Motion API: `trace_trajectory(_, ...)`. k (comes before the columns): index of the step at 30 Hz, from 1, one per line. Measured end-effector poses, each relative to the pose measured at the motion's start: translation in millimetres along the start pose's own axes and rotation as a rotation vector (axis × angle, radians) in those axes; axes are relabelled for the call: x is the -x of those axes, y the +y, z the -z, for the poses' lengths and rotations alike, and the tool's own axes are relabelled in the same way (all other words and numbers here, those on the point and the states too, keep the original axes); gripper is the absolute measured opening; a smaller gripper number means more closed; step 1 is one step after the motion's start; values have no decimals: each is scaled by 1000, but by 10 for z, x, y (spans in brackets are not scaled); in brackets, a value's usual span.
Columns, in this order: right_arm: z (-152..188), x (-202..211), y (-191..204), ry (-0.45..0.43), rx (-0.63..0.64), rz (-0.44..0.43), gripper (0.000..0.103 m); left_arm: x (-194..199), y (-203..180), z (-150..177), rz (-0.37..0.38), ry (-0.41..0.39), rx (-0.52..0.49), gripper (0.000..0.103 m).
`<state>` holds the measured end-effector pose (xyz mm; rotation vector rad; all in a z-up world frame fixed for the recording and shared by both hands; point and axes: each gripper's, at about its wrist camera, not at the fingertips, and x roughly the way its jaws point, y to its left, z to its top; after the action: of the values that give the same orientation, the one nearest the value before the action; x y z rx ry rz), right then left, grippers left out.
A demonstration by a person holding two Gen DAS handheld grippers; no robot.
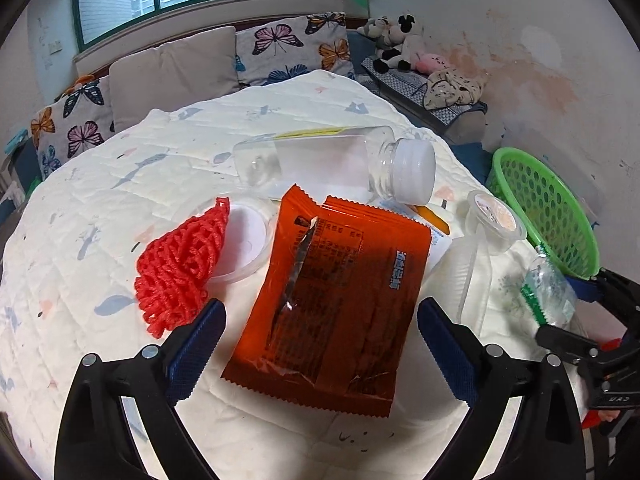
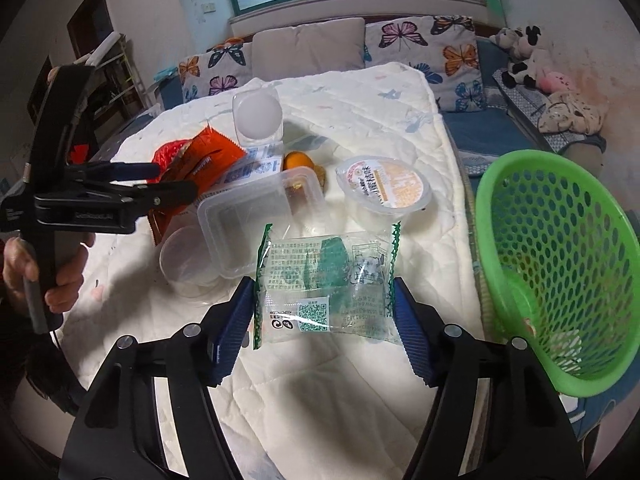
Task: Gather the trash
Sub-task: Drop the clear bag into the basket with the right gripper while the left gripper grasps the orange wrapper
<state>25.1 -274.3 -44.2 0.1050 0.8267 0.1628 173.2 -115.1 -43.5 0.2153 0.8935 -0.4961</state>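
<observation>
Quilt-covered counter (image 1: 100, 216) carries the trash. Left to right, left wrist view: red mesh netting (image 1: 176, 268) lies over the rim of a shallow clear lid (image 1: 244, 240); just right of it an orange snack wrapper (image 1: 328, 304) lies flat, seam side up. Left tool (image 1: 320, 344) is spread wide, 1 finger at each side of the wrapper's lower half, pads apart from the film; whether it hovers or rests on the quilt cannot be told. Behind the wrapper a clear plastic bottle (image 1: 320, 160) with a white cap lies on its side, cap to the right. Further right, a sealed jelly cup (image 1: 496, 216), then a green perforated basket (image 1: 548, 204) tilted at the counter's right edge. Right wrist view: a clear rectangular plastic container (image 2: 248, 216) left of centre, the same jelly cup behind right. Right tool (image 2: 324, 320) is set wide, its 2 blue pads flanking a clear wrapper with green print (image 2: 324, 284), which lies flat on the quilt; contact at the pads cannot be confirmed. The basket stands just right of this tool, with little visible inside.
</observation>
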Motion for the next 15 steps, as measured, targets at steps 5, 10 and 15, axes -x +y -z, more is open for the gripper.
trace_trajectory(5,4,97,20,-17,-1,0,68,-17,15,9,24,-2,8,79)
trace_trajectory(10,-5,164,5,-31,0,3,68,47,59,37,23,-20,20,67)
trace_trajectory(15,-19,192,-16,-39,-3,10,68,175,106,87,18,-44,32,60)
